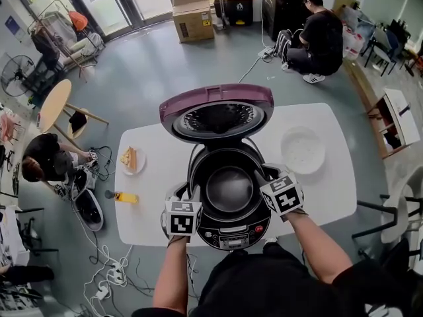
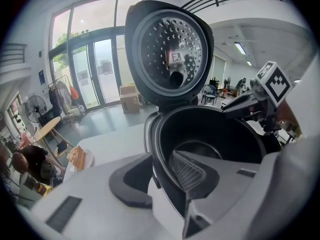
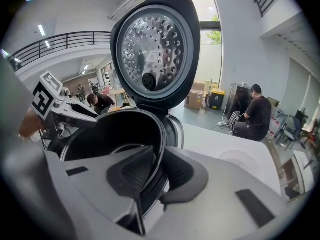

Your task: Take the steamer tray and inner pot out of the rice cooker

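A person in a black short-sleeved top (image 1: pixel 277 284); the left gripper (image 1: pixel 193 191) and right gripper (image 1: pixel 266 176) are pale grey, each carrying a white cube (image 1: pixel 182 219) of black square markers, with dark ribbed fingers (image 2: pixel 131 184).

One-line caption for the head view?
The left gripper and right gripper grip opposite sides of the inner pot, seated in the open rice cooker.

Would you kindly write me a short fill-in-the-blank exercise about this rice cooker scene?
The lid stands ____.
The left gripper and right gripper each pinch the pot's ____.
The white tray lies on the ____.
Missing: open; rim; table.
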`<action>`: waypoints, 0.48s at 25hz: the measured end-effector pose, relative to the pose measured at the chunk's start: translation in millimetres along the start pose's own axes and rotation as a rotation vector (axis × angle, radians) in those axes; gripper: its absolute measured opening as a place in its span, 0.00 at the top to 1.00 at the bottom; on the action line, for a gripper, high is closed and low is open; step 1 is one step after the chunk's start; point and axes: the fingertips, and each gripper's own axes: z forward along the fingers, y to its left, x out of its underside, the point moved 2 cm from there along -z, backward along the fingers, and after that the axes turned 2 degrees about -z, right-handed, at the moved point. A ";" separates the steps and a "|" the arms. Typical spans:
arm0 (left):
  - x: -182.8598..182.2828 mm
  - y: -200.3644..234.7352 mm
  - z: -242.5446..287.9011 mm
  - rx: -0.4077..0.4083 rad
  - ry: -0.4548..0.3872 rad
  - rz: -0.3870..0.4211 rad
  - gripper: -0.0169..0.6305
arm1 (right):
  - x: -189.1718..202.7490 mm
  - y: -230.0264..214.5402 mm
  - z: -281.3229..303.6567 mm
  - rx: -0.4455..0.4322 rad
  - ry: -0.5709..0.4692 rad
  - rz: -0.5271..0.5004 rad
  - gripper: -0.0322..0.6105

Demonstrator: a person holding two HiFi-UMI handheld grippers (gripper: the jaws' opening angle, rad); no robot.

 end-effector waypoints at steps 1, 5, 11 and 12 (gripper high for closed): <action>-1.5 0.4 -1.1 -0.003 -0.006 0.003 0.77 | 0.0 -0.1 0.4 0.001 0.001 -0.003 0.84; -5.4 1.8 -1.4 0.011 -0.020 -0.022 0.82 | -0.7 -1.4 0.9 0.002 0.007 -0.017 0.84; -5.6 3.6 1.5 0.037 -0.007 -0.065 0.87 | -0.4 -0.9 3.8 0.001 0.007 -0.019 0.84; -5.2 4.1 1.9 0.040 -0.004 -0.073 0.88 | 0.2 -0.4 4.5 0.003 0.007 -0.018 0.84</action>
